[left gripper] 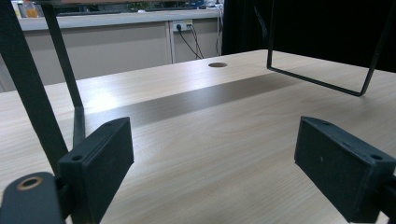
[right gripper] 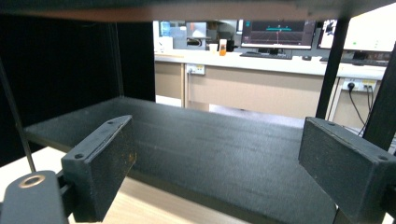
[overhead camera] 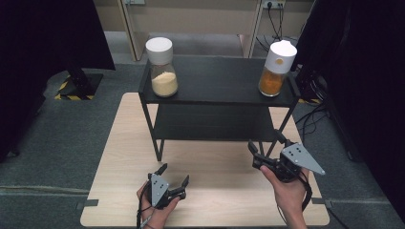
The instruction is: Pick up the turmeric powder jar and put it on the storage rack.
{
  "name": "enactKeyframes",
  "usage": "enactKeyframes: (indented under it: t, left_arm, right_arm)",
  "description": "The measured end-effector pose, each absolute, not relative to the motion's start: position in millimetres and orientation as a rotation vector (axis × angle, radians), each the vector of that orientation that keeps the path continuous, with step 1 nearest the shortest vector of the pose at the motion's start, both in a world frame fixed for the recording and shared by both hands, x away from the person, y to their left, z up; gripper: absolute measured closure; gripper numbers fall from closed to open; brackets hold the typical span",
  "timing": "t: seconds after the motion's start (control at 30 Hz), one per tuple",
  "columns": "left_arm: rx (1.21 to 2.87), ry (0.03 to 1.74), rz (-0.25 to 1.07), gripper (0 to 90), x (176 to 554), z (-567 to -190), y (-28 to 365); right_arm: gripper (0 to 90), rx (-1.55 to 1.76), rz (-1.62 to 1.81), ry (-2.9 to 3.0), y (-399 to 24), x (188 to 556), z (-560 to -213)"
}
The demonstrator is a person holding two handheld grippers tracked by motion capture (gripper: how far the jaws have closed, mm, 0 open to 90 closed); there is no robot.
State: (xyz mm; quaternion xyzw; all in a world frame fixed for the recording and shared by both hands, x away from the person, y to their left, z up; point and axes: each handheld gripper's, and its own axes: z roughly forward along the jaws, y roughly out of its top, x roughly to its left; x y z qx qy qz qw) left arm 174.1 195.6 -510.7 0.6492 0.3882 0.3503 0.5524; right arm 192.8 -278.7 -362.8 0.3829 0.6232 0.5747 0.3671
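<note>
Grippers sit in both of your hands at the near edge of a pale wooden table [overhead camera: 124, 143], seen from the high view. Your left gripper [overhead camera: 175, 175] rests low near the table's front edge, its jaws spread apart with nothing between them. Your right gripper [overhead camera: 265, 141] is further forward, its jaws also spread and empty, their tips just in front of the right front leg of a black two-tier shelf [overhead camera: 215, 88] that stands on the table. On the shelf's top tier, a jar of pale yellow powder [overhead camera: 162, 67] with a white lid stands upright at the left end, and a jar of orange powder [overhead camera: 277, 67] with a white lid stands upright at the right end, well apart from each other and from both grippers. In the left gripper view, your left gripper's two black pads [left gripper: 100, 163] stand wide apart over bare tabletop, with the shelf's thin black legs [left gripper: 63, 60] rising at the left. In the right gripper view, your right gripper's jaws stand wide apart and hold nothing, level with the shelf's dark lower tier [right gripper: 215, 154], which lies straight ahead.
</note>
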Motion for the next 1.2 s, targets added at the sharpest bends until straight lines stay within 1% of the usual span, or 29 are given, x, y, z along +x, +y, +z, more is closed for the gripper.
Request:
enactKeyframes:
  t: [0.83, 1.2]
  left_arm:
    - [1.539, 0.913, 0.832, 11.4, 173.6, -510.6, 194.8]
    - [1.539, 0.912, 0.828, 11.4, 173.5, -510.6, 194.3]
  right_arm:
    - [11.5, 1.048, 1.432, 1.658, -285.8, 187.2, -405.0]
    - [11.5, 1.066, 1.426, 1.658, -287.7, 185.4, -417.8]
